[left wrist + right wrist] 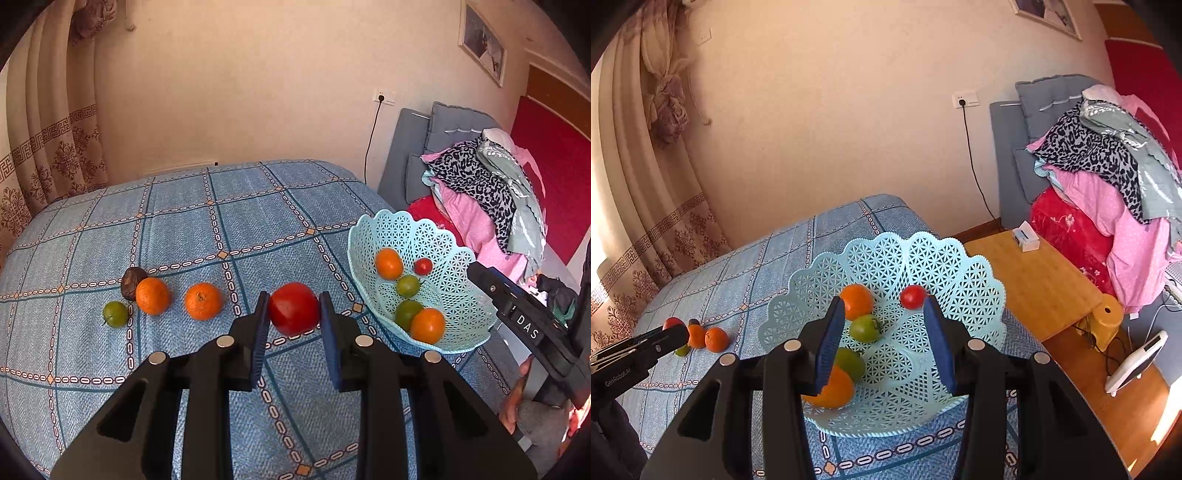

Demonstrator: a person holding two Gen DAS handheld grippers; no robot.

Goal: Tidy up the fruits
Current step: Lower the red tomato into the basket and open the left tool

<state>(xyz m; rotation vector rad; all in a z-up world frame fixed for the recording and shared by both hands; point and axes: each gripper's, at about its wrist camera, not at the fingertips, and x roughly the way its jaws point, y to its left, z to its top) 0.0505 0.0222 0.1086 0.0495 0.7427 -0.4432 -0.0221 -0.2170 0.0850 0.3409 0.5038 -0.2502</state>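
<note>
I have the left gripper (293, 317) set around the large red tomato (293, 308) on the blue checked cloth (221, 214). Its blue pads stand at 9 and 3 o'clock of the fruit, at or just shy of the skin; I cannot tell whether they are bearing on it yet, and the tomato appears to rest on the cloth. The pale blue lattice basket (454, 258) sits at 3 o'clock of the tomato, near the cloth's edge, holding two oranges, two green fruits and a small red tomato (423, 266). At 9 o'clock lie two oranges (203, 301), a green fruit (115, 314) and a dark fruit (132, 282).

The right gripper (884, 341) hangs spread wide over the basket (979, 280), holding nothing.

Risks, in my judgement: the tomato is round and smooth, so a shallow or off-centre pinch could squirt it forward. Excess squeeze would bruise or split it. The basket is light and close to the edge; a careless drop or a knock from either gripper could tip it off.
</note>
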